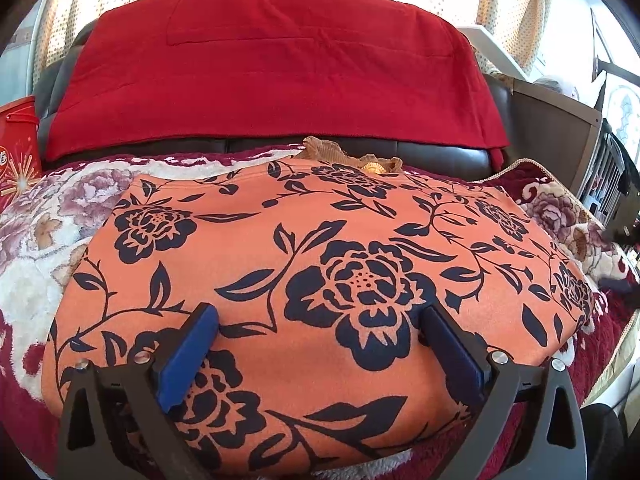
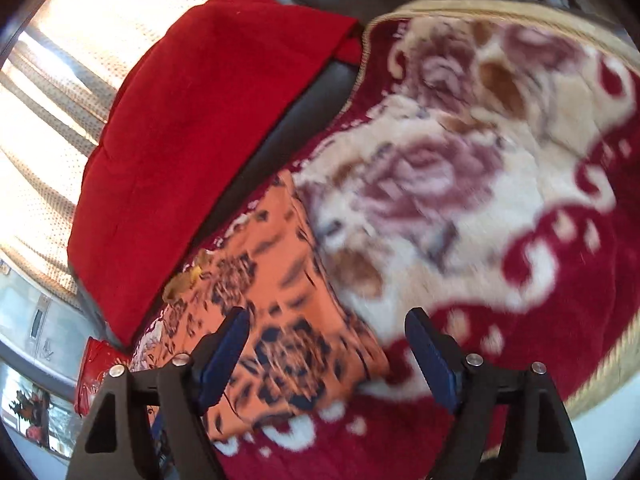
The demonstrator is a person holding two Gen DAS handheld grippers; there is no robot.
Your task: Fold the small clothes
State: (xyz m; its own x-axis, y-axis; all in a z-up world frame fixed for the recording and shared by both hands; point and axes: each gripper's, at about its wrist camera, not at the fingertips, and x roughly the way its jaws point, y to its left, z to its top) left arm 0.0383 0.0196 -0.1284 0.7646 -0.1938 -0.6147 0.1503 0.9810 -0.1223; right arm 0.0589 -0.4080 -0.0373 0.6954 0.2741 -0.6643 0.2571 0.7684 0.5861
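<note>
An orange garment with a dark navy flower print (image 1: 320,264) lies flat and folded on a plush floral blanket (image 1: 48,240). A tan lace collar (image 1: 332,152) peeks out at its far edge. My left gripper (image 1: 320,320) is open and empty, with its blue pads just above the garment's near part. In the right wrist view the same garment (image 2: 276,312) lies at the lower left, blurred. My right gripper (image 2: 326,332) is open and empty over the garment's right edge and the blanket (image 2: 460,184).
A red cloth (image 1: 272,68) drapes over the dark sofa backrest (image 1: 440,156) behind the garment. A red box (image 1: 18,140) stands at the far left. Curtains (image 1: 516,4) hang behind. A wooden crib-like frame (image 1: 560,136) is at the right.
</note>
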